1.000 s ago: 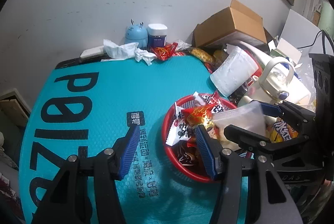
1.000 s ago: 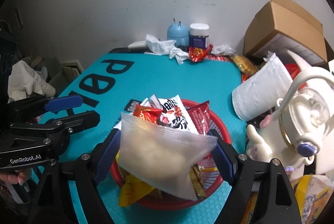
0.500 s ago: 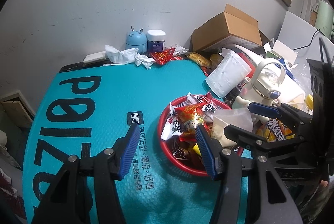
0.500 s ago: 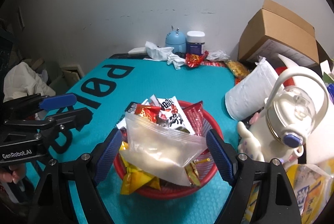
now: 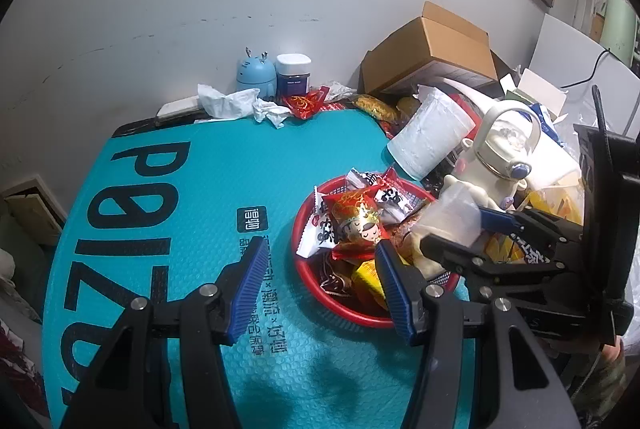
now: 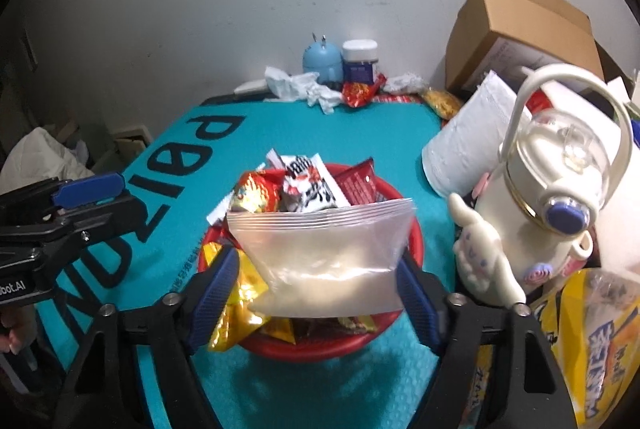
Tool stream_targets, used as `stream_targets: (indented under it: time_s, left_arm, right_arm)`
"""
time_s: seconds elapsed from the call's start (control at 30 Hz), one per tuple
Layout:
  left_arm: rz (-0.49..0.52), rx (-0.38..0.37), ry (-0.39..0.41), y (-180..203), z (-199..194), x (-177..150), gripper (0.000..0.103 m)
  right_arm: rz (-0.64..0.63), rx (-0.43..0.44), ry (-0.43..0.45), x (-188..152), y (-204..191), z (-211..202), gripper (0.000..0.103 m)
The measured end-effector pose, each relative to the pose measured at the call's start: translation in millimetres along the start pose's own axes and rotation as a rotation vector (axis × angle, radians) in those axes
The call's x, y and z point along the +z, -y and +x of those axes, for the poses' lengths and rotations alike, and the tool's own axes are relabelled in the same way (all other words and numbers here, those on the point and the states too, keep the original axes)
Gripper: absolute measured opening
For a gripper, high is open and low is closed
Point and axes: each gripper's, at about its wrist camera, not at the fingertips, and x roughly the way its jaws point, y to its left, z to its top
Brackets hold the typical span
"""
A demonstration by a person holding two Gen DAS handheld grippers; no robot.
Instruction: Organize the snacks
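On the far left of the right wrist view, the left gripper (image 6: 86,191) hangs over the teal mat (image 6: 192,165) that covers the counter; its own camera shows its blue fingers (image 5: 250,283) standing moderately apart with nothing between them, only the mat beneath, the right-hand finger over the near rim of the red basket (image 5: 340,303). At the back of the mat, against the wall, lie crumpled tissues (image 6: 300,89), a small blue round gadget (image 6: 322,59) and a white-lidded jar (image 6: 360,61), with a red snack wrapper (image 6: 358,93) just in front of the jar. In the middle sits the red basket (image 6: 416,241), piled with snack packets (image 6: 304,185) in red, white and yellow. Over its near side the right gripper (image 6: 320,287) has a clear zip bag (image 6: 328,253) of pale contents between its fingers (image 6: 216,289); the fingers are closing, the right one touches the bag's edge, but whether the left one presses on it I cannot tell. The bag stands upright, zip edge up, above the packets. Right of the basket lean a paper towel roll (image 6: 468,145) and a cream character-shaped bottle (image 6: 548,197) with a loop handle, a yellow snack bag (image 6: 600,341) near the right edge, and a cardboard box (image 6: 516,33) behind them
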Motion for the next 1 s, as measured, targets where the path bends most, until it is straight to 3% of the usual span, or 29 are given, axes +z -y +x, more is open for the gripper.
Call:
stream_targets:
  time_s: [0.1, 0.2, 0.33, 0.43, 0.6, 1.0]
  left_arm:
    - [-0.010, 0.002, 0.008, -2.6, -3.3, 0.9, 0.055]
    - [-0.022, 0.002, 0.017, -5.7, -5.7, 2.1, 0.055]
    - [-0.036, 0.002, 0.023, -10.5, -6.7, 3.6, 0.055]
    - [-0.041, 0.010, 0.018, -13.1, -5.8, 2.9, 0.055]
    - [-0.043, 0.013, 0.010, -16.5, -3.4, 1.0, 0.055]
    - [-0.030, 0.010, 0.022, -12.5, -7.3, 1.5, 0.055]
  right_arm:
    - [0.007, 0.015, 0.015, 5.6, -2.0, 1.5, 0.056]
    - [0.014, 0.038, 0.064, 15.0, -4.4, -2.6, 0.056]
    - [-0.013, 0.066, 0.064, 27.0, -14.4, 6.3, 0.057]
    - [-0.035, 0.044, 0.001, 25.5, -20.2, 21.6, 0.068]
    - [-0.064, 0.037, 0.001, 19.2, -23.8, 20.9, 0.085]
    - [-0.074, 0.036, 0.025, 16.5, -22.2, 12.8, 0.090]
